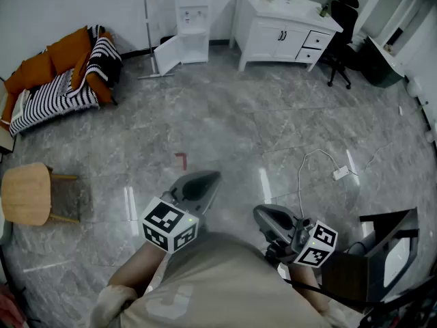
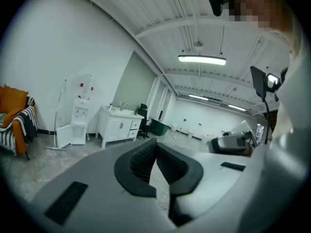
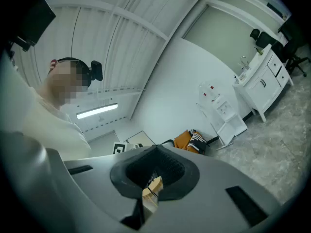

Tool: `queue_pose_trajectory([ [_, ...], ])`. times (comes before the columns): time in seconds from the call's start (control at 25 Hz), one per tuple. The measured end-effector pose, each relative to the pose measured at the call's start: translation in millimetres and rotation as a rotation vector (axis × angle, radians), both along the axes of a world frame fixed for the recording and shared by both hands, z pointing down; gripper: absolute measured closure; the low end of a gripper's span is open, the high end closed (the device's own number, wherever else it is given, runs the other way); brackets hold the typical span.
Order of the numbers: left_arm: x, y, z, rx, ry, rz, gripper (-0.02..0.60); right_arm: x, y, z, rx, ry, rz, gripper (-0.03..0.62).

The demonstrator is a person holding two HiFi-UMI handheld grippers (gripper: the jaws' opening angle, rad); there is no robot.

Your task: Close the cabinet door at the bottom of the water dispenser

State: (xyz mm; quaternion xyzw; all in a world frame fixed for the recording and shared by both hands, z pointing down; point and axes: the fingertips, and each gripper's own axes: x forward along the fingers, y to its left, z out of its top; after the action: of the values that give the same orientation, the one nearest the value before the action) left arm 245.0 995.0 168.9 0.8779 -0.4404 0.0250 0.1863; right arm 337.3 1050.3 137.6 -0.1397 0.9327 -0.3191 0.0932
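Cabinet door [image 1: 166,55] hangs open! Left gripper [image 1: 207,178]: jaws closed, empty. Right gripper [image 1: 262,214]: jaws closed too, nothing held. Door's well apart, ahead across the floor [image 1: 225,135], swung leftward off the water dispenser [image 1: 192,16], so I'd say the left gripper's side.

Glossy marbled floor [image 1: 225,128]; smooth white water dispenser [image 1: 192,16].

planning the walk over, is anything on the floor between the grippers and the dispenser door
Mostly bare floor up to the open door; only a small red thing lies ahead of the left gripper. A mop stands beside the door.
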Motion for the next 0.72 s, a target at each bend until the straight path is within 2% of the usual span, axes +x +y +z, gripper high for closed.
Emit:
queue_pose_trajectory([
  [0.24,-62.8,-21.6,-23.5,0.095,0.007,-0.01,0.591,-73.9,-22.3,4.4,0.028,0.025,-0.068,0.579],
  [0.4,-95.7,-21.8,-21.2,0.087,0.011,-0.063,0.591,-109.6,-28.9,4.6,0.026,0.053,-0.154,0.579],
  [0.52,-109.8,-26.0,-21.2,0.081,0.011,-0.105,0.591,-122.0,-35.2,5.2,0.022,0.074,-0.199,0.579],
  [0.6,-108.1,-30.4,-23.2,0.103,-0.024,-0.127,0.591,-121.3,-41.1,7.4,0.021,0.075,-0.221,0.579],
  [0.72,-96.5,-38.6,-30.4,0.167,-0.123,-0.141,0.591,-118.0,-51.3,7.7,0.034,0.052,-0.276,0.579],
])
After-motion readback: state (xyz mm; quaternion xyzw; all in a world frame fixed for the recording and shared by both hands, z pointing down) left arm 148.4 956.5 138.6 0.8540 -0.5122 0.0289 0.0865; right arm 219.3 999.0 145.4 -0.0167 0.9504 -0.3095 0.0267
